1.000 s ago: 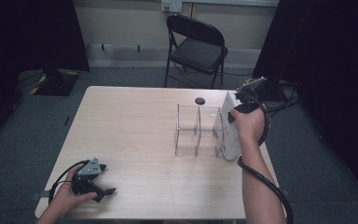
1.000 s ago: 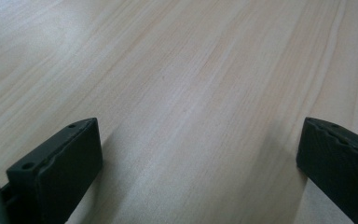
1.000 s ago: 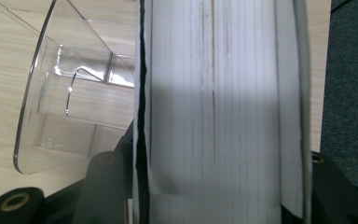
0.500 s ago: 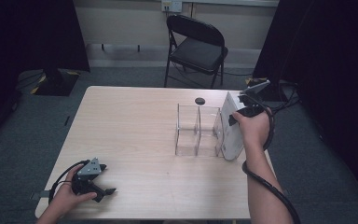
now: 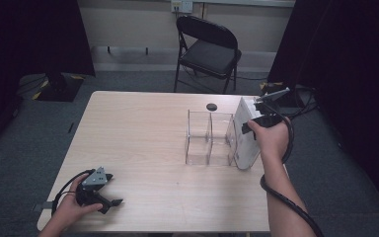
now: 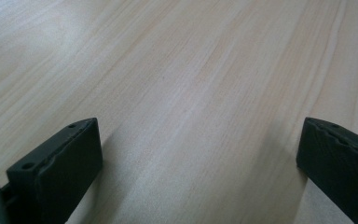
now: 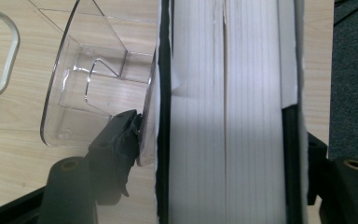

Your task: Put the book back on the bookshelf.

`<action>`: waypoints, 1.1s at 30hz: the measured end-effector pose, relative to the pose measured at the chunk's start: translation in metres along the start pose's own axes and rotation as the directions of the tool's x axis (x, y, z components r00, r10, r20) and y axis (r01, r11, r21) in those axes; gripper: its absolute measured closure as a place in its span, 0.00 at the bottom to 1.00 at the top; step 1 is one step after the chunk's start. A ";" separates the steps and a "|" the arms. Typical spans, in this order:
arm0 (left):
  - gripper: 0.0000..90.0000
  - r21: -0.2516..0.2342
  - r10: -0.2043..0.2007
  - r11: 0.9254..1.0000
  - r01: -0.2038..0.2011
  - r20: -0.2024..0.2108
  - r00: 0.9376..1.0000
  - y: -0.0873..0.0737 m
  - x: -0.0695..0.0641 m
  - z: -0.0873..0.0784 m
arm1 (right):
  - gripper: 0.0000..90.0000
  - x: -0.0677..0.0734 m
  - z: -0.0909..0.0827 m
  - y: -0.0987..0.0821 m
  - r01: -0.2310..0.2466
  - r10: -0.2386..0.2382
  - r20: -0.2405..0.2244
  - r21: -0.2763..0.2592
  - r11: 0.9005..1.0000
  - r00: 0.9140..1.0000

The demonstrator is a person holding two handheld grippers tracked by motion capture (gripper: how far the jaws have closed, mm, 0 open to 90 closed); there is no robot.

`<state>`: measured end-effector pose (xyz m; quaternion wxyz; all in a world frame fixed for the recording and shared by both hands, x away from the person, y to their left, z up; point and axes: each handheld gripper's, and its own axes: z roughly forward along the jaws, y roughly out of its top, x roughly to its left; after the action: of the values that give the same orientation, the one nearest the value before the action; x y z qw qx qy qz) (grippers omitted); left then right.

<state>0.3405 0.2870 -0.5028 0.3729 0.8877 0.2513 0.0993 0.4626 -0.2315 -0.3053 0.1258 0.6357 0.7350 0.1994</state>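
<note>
A thick white book [image 5: 244,134] stands upright on the wooden table [image 5: 143,128], against the right end of a clear acrylic divider rack [image 5: 207,138]. My right gripper [image 5: 249,123] sits over the book's near top edge. In the right gripper view the book [image 7: 223,93] lies between the jaws. The jaws have just been opening, and the left one stands beside the rack's clear wall [image 7: 88,93], off the pages. My left gripper [image 5: 111,198] rests open at the table's near left corner. Only bare wood shows between its fingers [image 6: 56,163].
A black folding chair [image 5: 209,49] stands beyond the table's far edge. A small dark round object [image 5: 211,106] lies behind the rack. The right gripper's cable [image 5: 281,192] loops along the forearm near the table's right edge.
The right gripper's hand has eased a little toward the near side along the book's top. The book stays upright in place. The left hand has not moved.
</note>
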 end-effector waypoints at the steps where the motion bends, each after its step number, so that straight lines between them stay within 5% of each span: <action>1: 0.00 0.000 0.000 1.000 0.000 0.000 1.000 0.000 0.000 0.000 | 0.33 0.000 -0.001 -0.001 0.000 0.000 0.000 -0.003 1.000 1.000; 13: 0.00 0.000 -0.003 1.000 0.003 0.000 1.000 0.000 0.000 0.000 | 0.27 -0.007 -0.007 -0.014 -0.014 0.013 -0.042 -0.020 1.000 0.999; 33: 0.00 -0.004 -0.004 1.000 0.004 -0.001 1.000 0.000 0.000 0.001 | 0.19 -0.004 -0.008 -0.035 0.052 -0.055 -0.056 -0.042 0.998 0.997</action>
<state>0.3411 0.2861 -0.5031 0.3750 0.8863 0.2531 0.0993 0.4286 -0.2402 -0.3140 0.1228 0.6071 0.7509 0.2290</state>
